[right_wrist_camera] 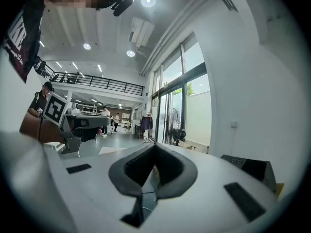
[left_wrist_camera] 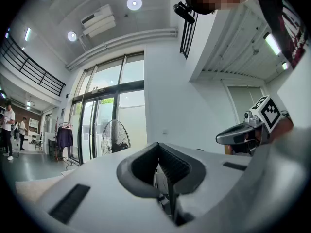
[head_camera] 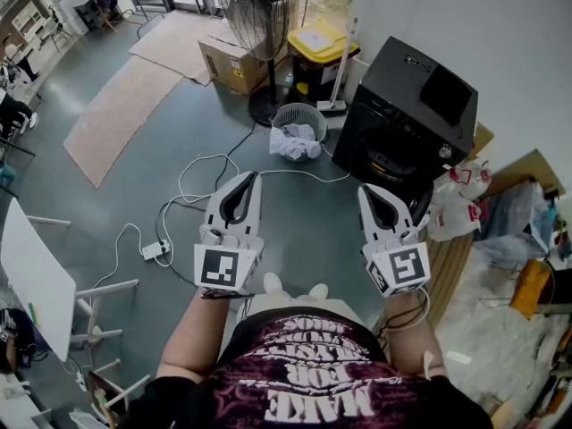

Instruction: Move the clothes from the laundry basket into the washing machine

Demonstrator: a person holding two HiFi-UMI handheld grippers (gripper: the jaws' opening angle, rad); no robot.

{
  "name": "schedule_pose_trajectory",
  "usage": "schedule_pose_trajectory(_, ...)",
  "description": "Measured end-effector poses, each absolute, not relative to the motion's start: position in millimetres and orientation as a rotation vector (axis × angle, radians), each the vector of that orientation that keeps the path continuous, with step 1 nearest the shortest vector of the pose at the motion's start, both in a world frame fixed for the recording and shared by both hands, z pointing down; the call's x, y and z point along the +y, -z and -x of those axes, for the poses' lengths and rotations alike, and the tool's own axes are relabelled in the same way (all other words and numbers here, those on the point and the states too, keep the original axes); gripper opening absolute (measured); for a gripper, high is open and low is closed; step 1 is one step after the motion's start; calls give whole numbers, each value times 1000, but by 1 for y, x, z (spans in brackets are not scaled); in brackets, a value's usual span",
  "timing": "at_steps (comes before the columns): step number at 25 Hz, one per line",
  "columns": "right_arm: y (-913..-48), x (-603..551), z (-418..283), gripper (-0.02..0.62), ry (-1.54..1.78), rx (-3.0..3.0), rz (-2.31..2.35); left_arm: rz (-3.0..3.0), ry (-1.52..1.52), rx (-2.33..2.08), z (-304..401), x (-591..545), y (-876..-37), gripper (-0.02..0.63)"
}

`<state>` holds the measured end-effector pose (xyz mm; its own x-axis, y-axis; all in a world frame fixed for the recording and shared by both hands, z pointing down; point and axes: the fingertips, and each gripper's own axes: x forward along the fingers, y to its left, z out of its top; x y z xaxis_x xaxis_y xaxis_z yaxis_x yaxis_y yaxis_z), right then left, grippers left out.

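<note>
Clothes (head_camera: 296, 143), a pale crumpled heap, lie in the one laundry basket (head_camera: 299, 113), a round mesh basket on the grey floor (head_camera: 179, 132). It stands ahead of your two grippers, about midway between their lines and well apart from both. The one washing machine (head_camera: 407, 105), black, stands just to the basket's right and straight ahead of your right gripper (head_camera: 368, 191), near its tips; that gripper's own view catches the machine's top corner low on the right. Your left gripper (head_camera: 247, 177) is held level beside the right one, the two well apart at either side of your body. Both have their jaws brought together with nothing between them: in the left gripper view the dark pads (left_wrist_camera: 167, 161) meet along one line, and in the right gripper view the pads (right_wrist_camera: 167, 166) meet the same way. Beyond the basket, ahead of your left gripper, stands one pedestal fan (head_camera: 259, 16). One cardboard box (head_camera: 228, 61) sits to the fan's left and one yellow-lidded bin (head_camera: 317, 43) to its right. Farther left of your left gripper lie two rugs (head_camera: 116, 105) on the floor. A white cable (head_camera: 201, 172) loops just ahead of that gripper, and one power strip (head_camera: 154, 250) lies just to its left. To the right of your right gripper, two white plastic bags (head_camera: 456, 199) lie beside the washing machine.
</note>
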<state>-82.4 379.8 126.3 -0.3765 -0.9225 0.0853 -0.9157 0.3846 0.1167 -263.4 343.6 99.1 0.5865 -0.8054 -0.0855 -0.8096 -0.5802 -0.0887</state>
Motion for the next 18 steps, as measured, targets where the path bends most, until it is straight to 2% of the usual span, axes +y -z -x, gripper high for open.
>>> schedule_pose_trajectory(18,-125,391,41,3,22,-2641,-1587,2627,67,1577,245,368,-106,5)
